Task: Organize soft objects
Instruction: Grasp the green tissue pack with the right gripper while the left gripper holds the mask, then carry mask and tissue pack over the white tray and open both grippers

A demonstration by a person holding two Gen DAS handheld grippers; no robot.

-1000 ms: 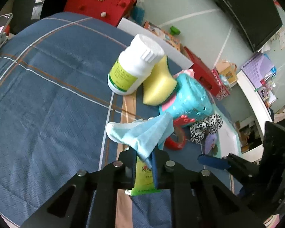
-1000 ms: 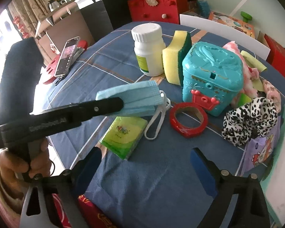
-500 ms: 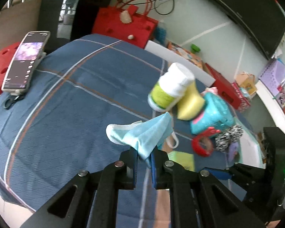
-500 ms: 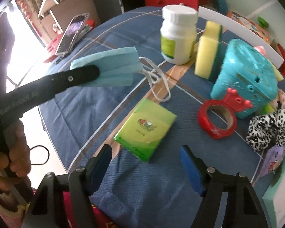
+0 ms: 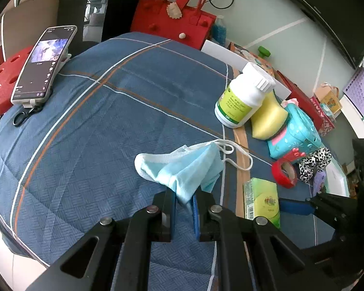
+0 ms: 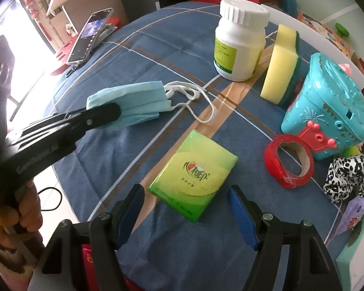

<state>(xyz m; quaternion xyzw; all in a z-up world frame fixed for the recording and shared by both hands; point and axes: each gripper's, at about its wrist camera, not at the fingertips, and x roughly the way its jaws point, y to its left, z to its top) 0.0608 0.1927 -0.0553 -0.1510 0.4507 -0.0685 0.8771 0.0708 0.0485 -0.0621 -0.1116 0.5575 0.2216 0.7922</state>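
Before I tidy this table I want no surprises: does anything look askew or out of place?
Mainly the yellow sponge: it stands on edge, tilted between the white bottle and the teal box. The blue face mask is crumpled in the left tongs, ear loops trailing on the blue cloth. Nothing looks spilled.

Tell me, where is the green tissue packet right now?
The green tissue packet lies flat on the blue cloth, just ahead of the right gripper's open jaws, with the red tape roll to its right.

My left gripper is black with silver screws. My right gripper has blue pads. Bare skin shows on my hand.
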